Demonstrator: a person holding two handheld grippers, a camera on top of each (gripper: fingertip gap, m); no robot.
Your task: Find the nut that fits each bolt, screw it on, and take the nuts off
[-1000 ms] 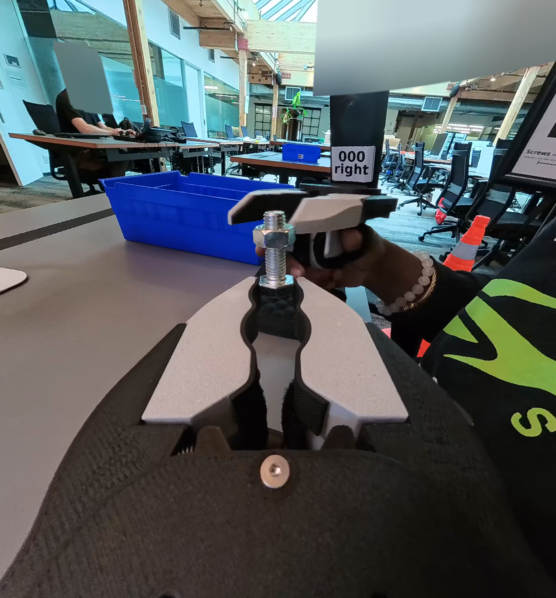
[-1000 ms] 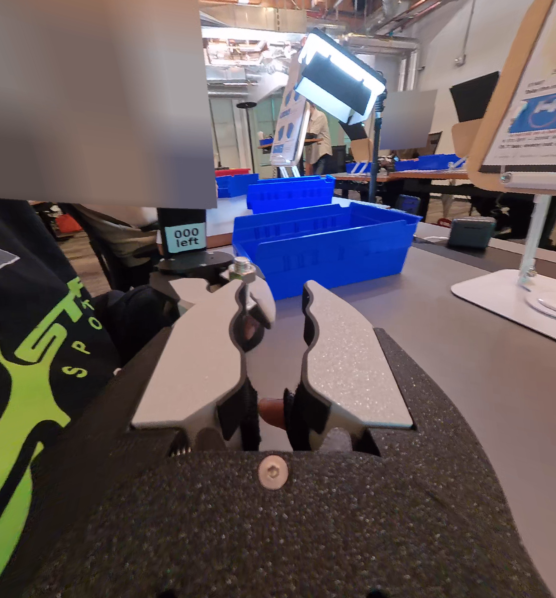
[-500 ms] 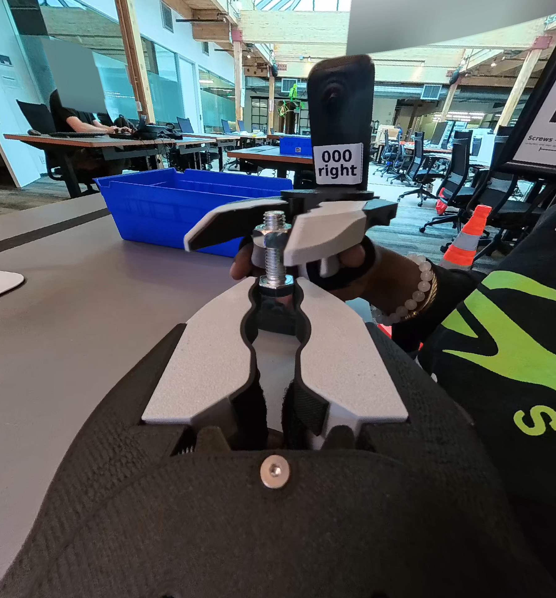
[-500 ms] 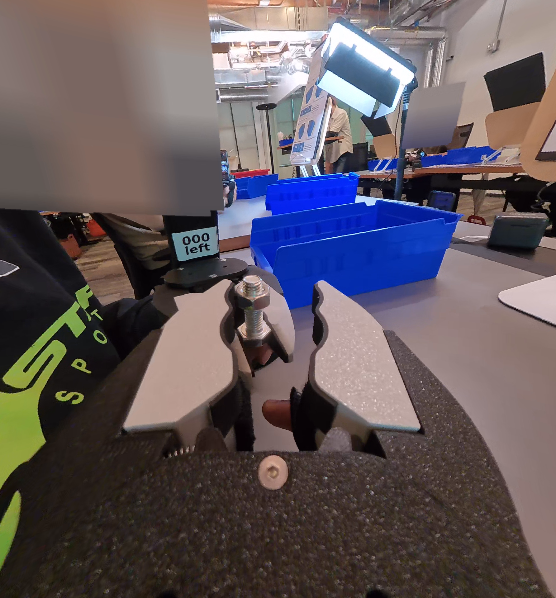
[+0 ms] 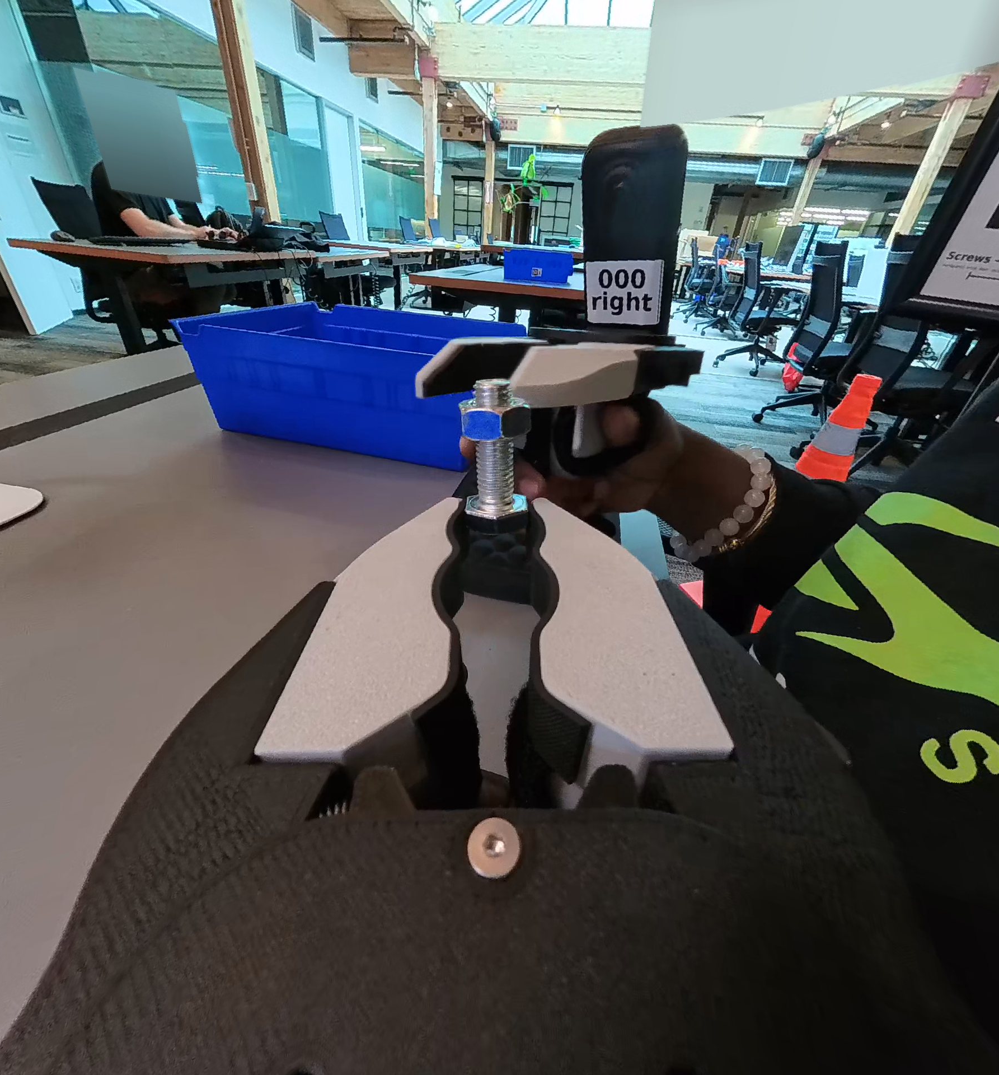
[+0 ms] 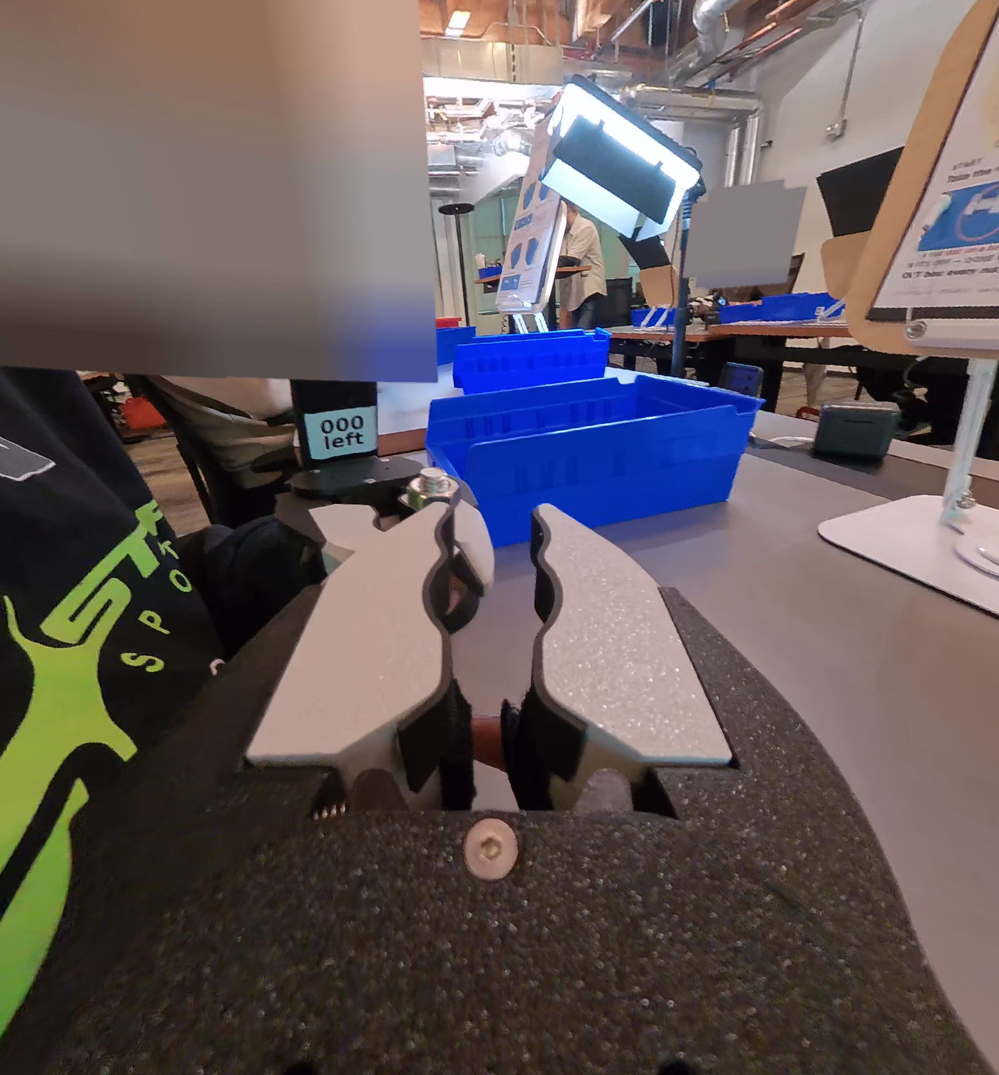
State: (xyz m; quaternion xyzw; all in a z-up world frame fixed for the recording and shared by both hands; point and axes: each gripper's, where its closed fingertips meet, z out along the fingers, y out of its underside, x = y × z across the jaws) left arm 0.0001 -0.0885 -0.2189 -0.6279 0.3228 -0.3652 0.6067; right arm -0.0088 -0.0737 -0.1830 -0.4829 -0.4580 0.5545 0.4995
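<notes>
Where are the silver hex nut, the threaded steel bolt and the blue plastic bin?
silver hex nut [image 5: 494, 423], left wrist view, front face.
threaded steel bolt [image 5: 495, 476], left wrist view, bare shank.
blue plastic bin [image 6: 596, 474], right wrist view, front wall.

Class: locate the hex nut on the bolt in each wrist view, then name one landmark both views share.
Left wrist view: nut near the top of the upright bolt, centre, above the left tongs.
Right wrist view: nut left of centre, peeking over the near finger.
Shared landmark: blue bin.

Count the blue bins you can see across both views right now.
3. One bin on our table beyond the grippers, a second behind it, a third on a far desk. Others may be hidden.
</notes>
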